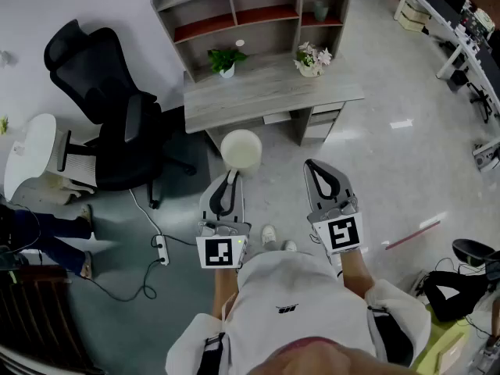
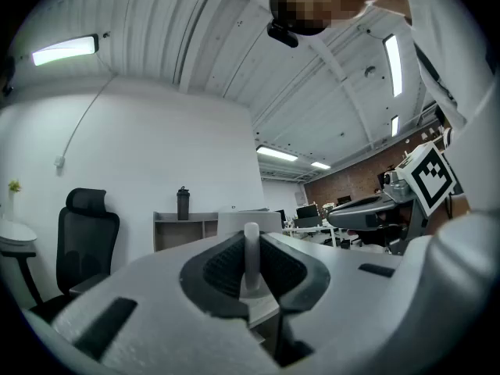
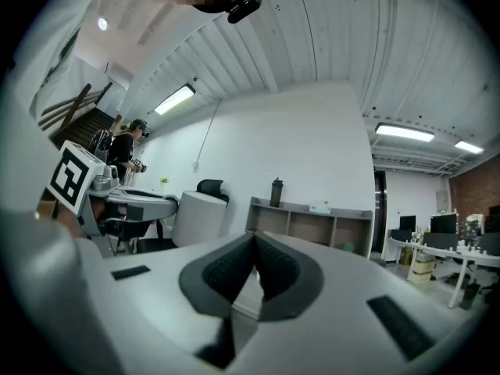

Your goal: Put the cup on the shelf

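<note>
Status: pick-up complete, transport in progress, placement pending.

1. Left gripper (image 1: 231, 173): the jaws are clenched on the round white cup (image 1: 241, 148). In the left gripper view a narrow white upright part of the cup sits pinched between the dark ribbed pads (image 2: 223, 266). I cannot tell whether that part is the handle or the wall.
2. Cup position: centre of the head view, carried in the air at the tip of the left gripper, mouth up, over the pale floor. It touches no surface. I judge the grasp as done.
3. Right gripper (image 1: 317, 170): the jaws are closed together with nothing between them, as the right gripper view shows. It sits to the right of the left gripper and takes no part in the carry.
4. Target: the grey wooden shelf unit (image 1: 301, 6) stands at the upper centre of the head view, on the back of a grey wooden desk (image 1: 258, 100). The cup is well apart from it, lower in the frame than the desk's front edge.
5. Remaining work, by my estimate: close the gap to the desk, lift the cup to an open compartment, set it down and release.
6. Obstacles on the desk top: a green potted plant (image 1: 226, 59) and a pot of pale flowers (image 1: 312, 59) stand in front of the shelf unit. I would pass the cup between or above them.
</note>
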`<state>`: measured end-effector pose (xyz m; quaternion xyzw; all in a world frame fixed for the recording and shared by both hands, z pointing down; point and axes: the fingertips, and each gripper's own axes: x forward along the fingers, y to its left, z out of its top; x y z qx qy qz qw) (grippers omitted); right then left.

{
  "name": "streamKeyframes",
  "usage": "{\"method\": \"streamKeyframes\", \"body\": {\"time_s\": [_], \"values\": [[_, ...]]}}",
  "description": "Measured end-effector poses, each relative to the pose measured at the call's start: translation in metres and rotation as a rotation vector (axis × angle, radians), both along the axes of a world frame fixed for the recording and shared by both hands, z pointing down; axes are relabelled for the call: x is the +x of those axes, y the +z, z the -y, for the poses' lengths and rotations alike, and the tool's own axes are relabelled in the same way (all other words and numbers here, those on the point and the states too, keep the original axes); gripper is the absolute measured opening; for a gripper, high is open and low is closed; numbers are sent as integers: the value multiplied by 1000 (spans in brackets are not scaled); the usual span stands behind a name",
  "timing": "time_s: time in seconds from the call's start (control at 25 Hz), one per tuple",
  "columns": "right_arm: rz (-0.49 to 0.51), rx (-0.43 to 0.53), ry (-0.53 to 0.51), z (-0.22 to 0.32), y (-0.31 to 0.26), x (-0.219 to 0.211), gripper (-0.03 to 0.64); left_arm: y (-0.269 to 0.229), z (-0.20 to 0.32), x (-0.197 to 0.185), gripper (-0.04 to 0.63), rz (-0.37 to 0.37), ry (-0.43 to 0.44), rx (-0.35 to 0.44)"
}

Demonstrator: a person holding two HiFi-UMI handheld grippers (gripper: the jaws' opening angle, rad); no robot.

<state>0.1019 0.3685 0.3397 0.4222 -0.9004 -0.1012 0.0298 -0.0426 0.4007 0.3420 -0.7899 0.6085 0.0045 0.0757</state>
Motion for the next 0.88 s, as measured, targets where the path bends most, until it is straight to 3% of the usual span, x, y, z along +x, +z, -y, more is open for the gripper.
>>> {"method": "streamKeyframes", "body": {"time_s": [0.56,0.88], "values": [[6,3,58,39,7,-32,31,4,52,-22,52,-41,70,2],[-19,11,92,57,10,-52,31,9,77,-35,53,0,108,-7]]}}
